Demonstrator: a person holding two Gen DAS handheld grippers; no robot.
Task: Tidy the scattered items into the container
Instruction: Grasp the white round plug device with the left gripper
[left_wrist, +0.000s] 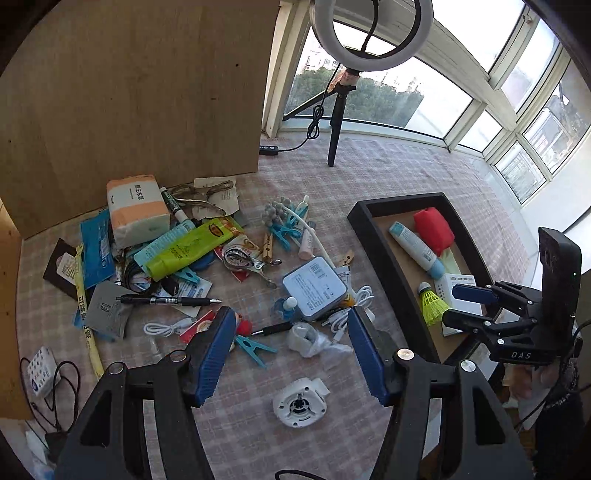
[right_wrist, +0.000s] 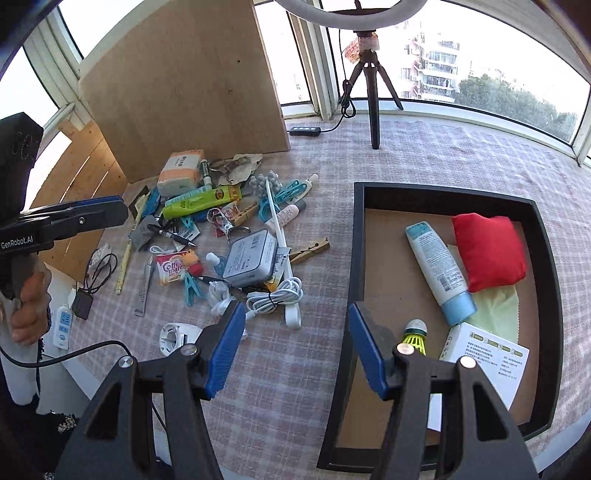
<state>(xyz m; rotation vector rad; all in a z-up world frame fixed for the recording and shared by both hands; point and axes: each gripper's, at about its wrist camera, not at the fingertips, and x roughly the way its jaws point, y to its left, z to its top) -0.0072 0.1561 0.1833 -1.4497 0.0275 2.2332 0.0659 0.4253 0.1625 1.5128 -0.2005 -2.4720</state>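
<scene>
Five things we count in the tray (right_wrist: 356, 258): tube (right_wrist: 437, 271), red pouch (right_wrist: 487, 251), shuttlecock (right_wrist: 414, 336), white box (right_wrist: 487, 360), yellow cloth (right_wrist: 496, 310) | left gripper (left_wrist: 291, 347) released, over the pile (left_wrist: 184, 254) | right gripper (right_wrist: 297, 341) released, above the tray's left edge.

Ring light (right_wrist: 351, 7) top cut off; box (right_wrist: 484, 363) print unreadable.

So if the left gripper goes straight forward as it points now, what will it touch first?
Probably the crumpled white plastic wrap, lying between the open fingers of the left gripper; the grey-blue box lies just beyond. Depth is uncertain.
</scene>
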